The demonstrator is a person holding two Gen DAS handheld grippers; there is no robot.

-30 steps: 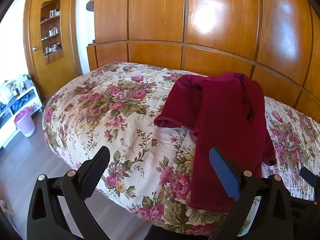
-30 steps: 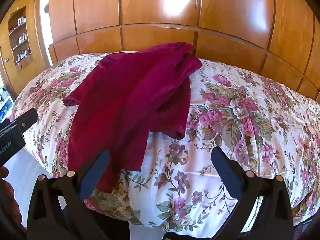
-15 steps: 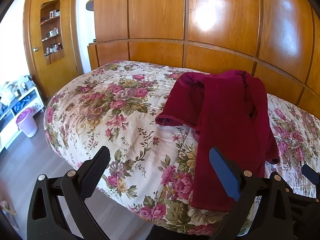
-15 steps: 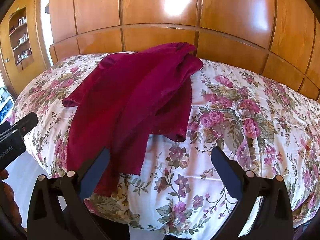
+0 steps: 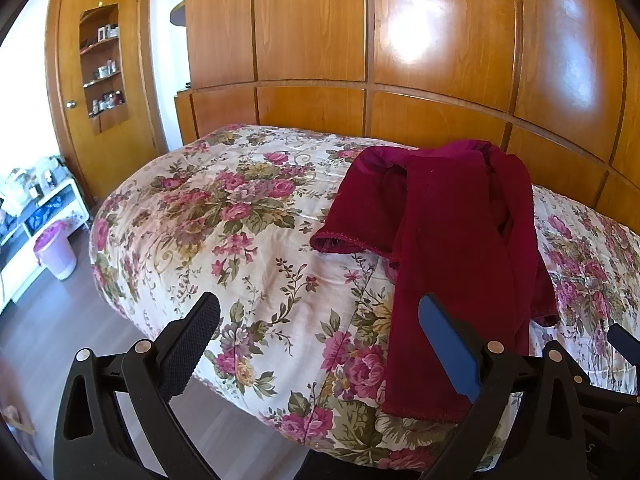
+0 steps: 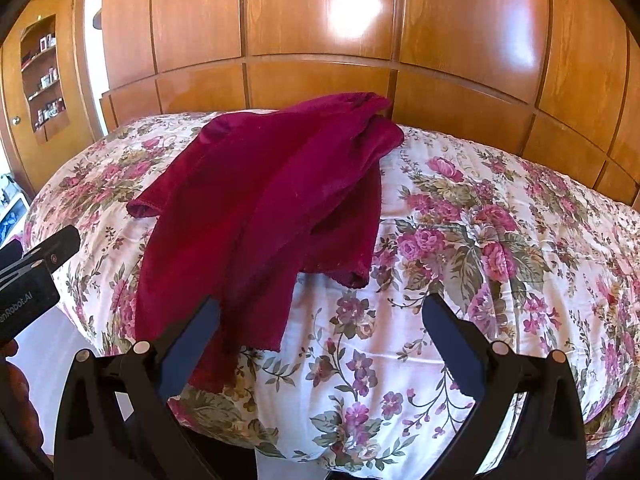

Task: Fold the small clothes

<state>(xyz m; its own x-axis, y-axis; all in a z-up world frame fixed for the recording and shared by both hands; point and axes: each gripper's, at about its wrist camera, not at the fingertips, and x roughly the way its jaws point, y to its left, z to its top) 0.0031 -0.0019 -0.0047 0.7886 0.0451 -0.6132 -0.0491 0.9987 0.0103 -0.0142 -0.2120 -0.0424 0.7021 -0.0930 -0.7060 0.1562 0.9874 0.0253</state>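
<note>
My view has crept back slightly; both tongs, left (image 5: 320,340) and right (image 6: 320,340), gape empty. Garment (image 6: 264,208) lies rumpled on bed (image 6: 500,240); folding not begun.

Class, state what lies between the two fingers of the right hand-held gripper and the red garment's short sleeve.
Only bare floral bedspread, seen in the right wrist view, separates the open right hand-held gripper from the red garment.

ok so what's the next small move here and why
Probably bring both grippers down to the near hem of the red garment. It lies crumpled on the floral bedspread, sleeves bunched, and the left gripper and right gripper are both open, above the bed, holding nothing.
</note>
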